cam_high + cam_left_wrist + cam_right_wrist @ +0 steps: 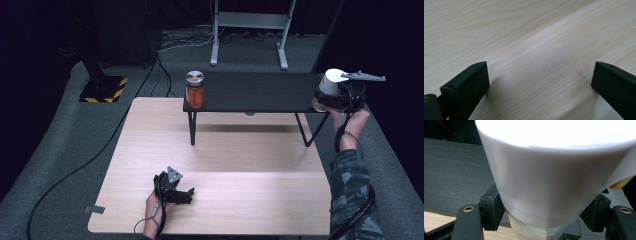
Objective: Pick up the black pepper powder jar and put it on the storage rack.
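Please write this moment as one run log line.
right gripper: shut on white cup, at black shelf right end | left gripper: open, on table

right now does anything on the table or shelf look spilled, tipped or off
Nothing looks spilled or damaged. The orange jar stands upright on the black shelf. The right gripper holds a white cup at the shelf's right end. The left gripper rests open on the table.

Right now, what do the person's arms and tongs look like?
Both tongs, left and right, are black with blocky square-ended jaws, each topped by a grey three-cornered plate and trailing a dark cable. Brass-coloured screw inserts mark the right one's arms. The right sleeve is camouflage-patterned.
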### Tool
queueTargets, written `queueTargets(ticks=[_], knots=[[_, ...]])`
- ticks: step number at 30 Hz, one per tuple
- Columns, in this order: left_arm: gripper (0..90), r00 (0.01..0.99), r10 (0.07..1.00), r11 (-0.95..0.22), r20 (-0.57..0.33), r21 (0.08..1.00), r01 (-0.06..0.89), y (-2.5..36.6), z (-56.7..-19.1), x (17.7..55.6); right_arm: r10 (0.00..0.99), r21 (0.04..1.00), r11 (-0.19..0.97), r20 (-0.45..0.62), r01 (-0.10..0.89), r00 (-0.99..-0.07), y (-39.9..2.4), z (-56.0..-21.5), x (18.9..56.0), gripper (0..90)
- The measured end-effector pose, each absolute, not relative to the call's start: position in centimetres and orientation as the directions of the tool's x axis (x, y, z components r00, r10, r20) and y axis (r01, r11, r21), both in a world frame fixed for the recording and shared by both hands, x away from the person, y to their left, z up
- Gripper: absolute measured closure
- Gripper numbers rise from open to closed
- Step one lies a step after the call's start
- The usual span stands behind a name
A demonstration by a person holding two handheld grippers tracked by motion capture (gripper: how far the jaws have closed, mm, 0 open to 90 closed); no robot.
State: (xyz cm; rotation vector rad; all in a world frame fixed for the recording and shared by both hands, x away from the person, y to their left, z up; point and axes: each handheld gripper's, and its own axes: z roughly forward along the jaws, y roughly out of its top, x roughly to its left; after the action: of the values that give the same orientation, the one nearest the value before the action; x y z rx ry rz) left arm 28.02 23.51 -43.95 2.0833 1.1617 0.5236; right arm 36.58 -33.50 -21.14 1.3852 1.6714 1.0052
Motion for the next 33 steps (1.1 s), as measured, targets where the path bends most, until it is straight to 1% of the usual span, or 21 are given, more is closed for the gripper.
queueTargets(ticks=[10, 33], knots=[[1.1, 0.519, 0.854, -0.366, 0.017, 0.73, 0.578, 23.5, -44.0, 28.0, 0.986, 0.897, 0.12, -0.057, 0.426, -0.158, -33.2, -20.8, 37.7, 29.3], [1.1, 0.52, 0.854, -0.367, 0.019, 0.73, 0.576, 23.5, -44.0, 28.0, 0.98, 0.886, 0.141, -0.063, 0.442, -0.187, -32.2, -21.5, 39.1, 29.3]])
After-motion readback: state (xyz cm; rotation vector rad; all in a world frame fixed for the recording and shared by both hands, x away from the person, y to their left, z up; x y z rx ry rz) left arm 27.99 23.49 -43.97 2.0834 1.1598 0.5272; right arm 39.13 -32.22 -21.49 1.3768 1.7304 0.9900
